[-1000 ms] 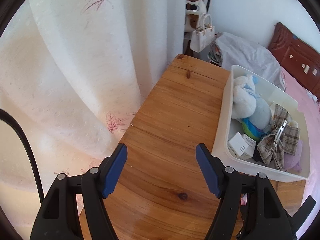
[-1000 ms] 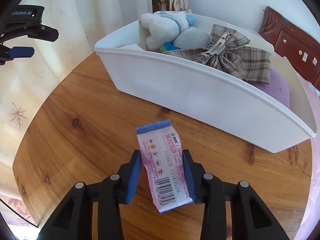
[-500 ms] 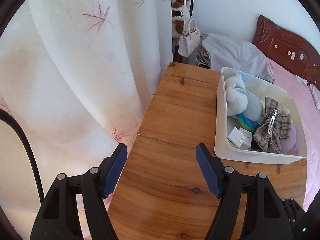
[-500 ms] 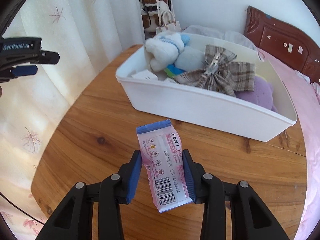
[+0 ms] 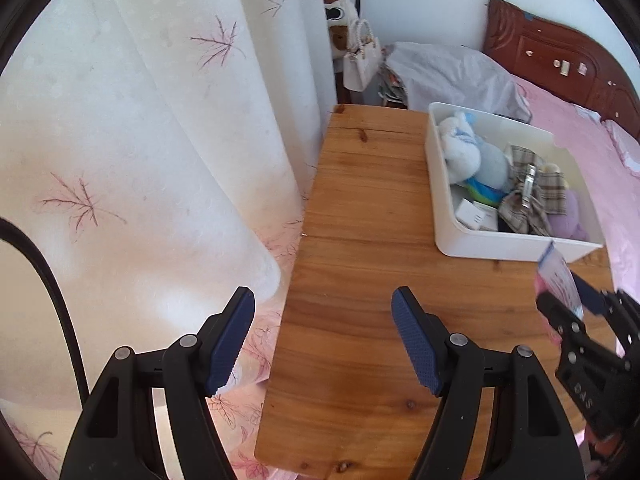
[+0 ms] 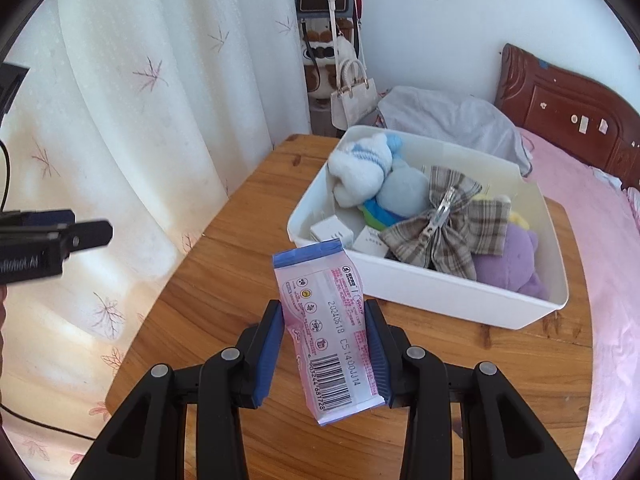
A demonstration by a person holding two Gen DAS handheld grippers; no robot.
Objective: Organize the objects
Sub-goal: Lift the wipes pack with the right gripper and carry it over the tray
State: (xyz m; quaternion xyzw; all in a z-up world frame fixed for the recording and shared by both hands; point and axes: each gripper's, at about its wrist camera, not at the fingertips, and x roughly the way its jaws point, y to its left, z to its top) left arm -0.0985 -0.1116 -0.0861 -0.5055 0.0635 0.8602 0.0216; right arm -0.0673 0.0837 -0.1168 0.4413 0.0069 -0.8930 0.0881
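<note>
Right gripper [image 6: 326, 344] clamped on a pink packet [image 6: 328, 332], held above the wooden table [image 6: 240, 240]; left gripper [image 5: 322, 340] apart and holding nothing.

Both blue pads [image 6: 268, 352] of the right gripper press the packet's long sides, so it stands lengthwise between the jaws, barcode end nearest the camera and blue-edged top sticking out past the fingertips, tilted a little to the left. It hangs clear of the table, just short of the near wall of the white bin [image 6: 440, 292]. Inside the bin lie a white plush [image 6: 360, 168], a pale blue plush [image 6: 404, 192], a plaid bow with a metal clip [image 6: 444, 220], a purple plush [image 6: 516, 264] and small white boxes [image 6: 332, 232]. The left gripper's jaws stand wide over the table's left edge beside the curtain [image 5: 140, 140], well apart from the bin. Its view catches the packet at far right, in the other gripper.
</note>
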